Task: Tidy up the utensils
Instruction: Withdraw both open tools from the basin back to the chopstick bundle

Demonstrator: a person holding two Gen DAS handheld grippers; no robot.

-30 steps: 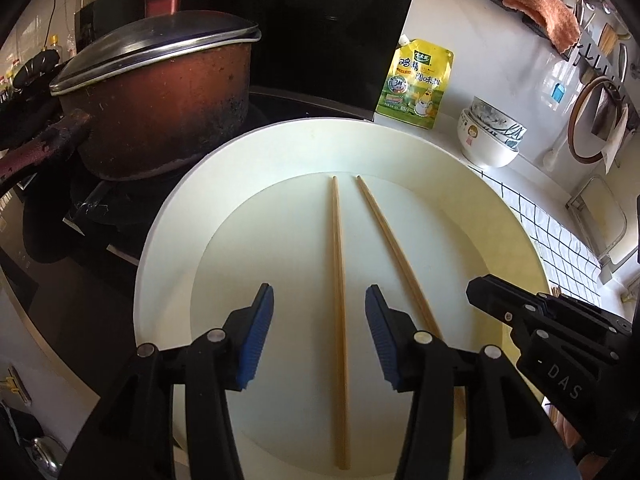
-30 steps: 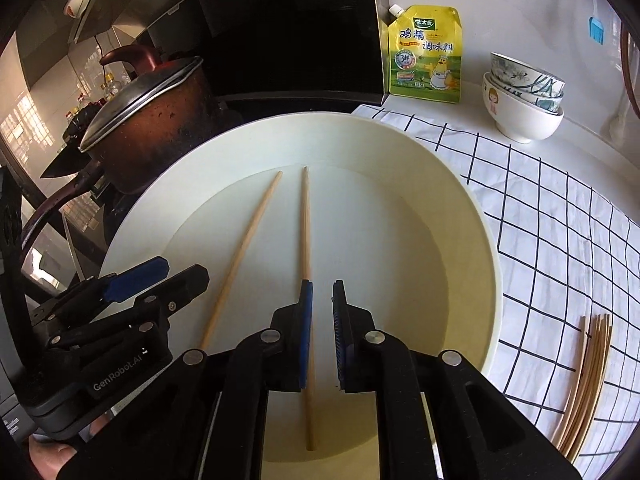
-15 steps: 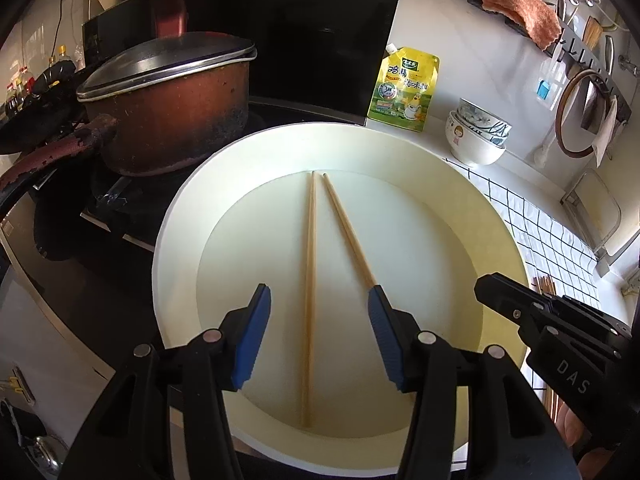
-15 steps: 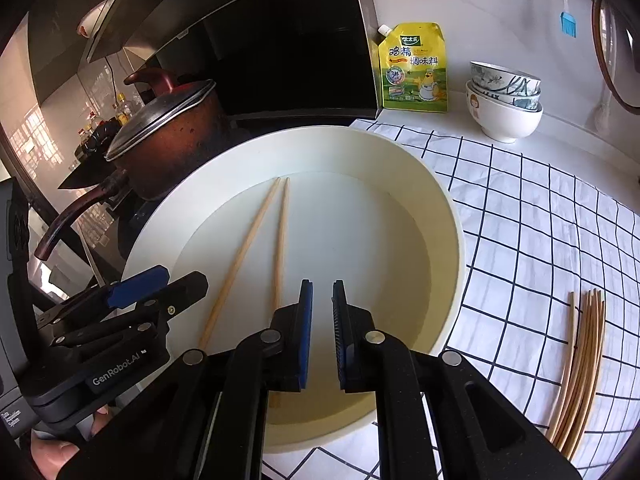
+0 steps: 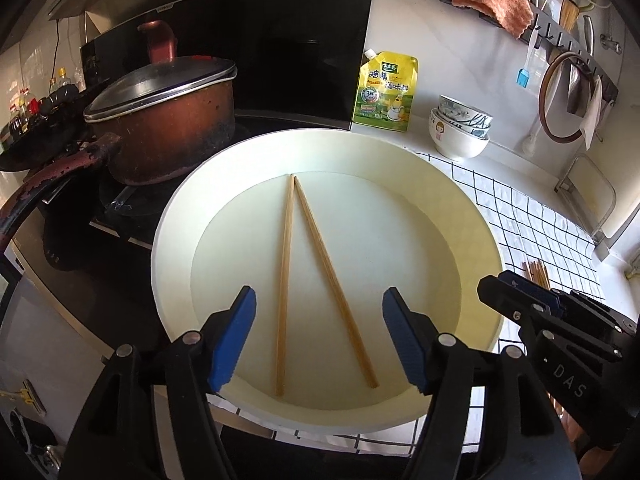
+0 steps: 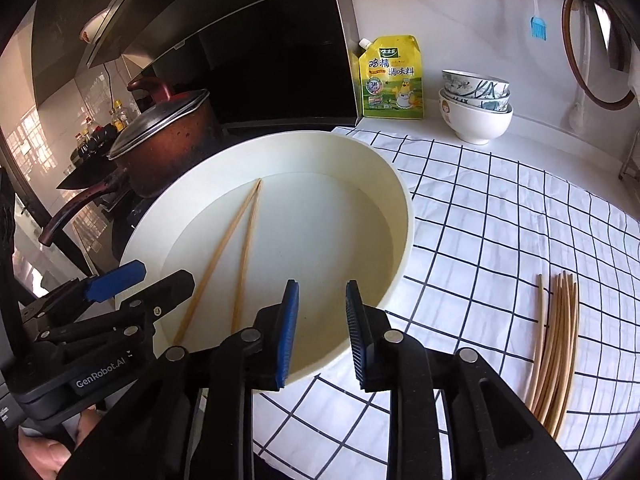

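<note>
Two wooden chopsticks (image 5: 316, 280) lie in a V inside a large cream round basin (image 5: 476, 240); they also show in the right wrist view (image 6: 228, 256). My left gripper (image 5: 316, 340) is open and empty, above the basin's near rim with the chopsticks' near ends between its pads. My right gripper (image 6: 320, 332) is open and empty over the basin's near right rim (image 6: 400, 264). A bundle of several chopsticks (image 6: 556, 344) lies on the checked cloth to its right.
A copper-coloured lidded pot (image 5: 160, 128) sits on the stove left of the basin. A yellow seasoning pouch (image 5: 386, 92) and stacked bowls (image 5: 460, 128) stand against the back wall. The white checked cloth (image 6: 500, 220) covers the counter on the right.
Both grippers have pulled back from the basin. The right gripper, nearly shut before, has opened and moved right to the basin's rim. The left gripper has opened wider.
</note>
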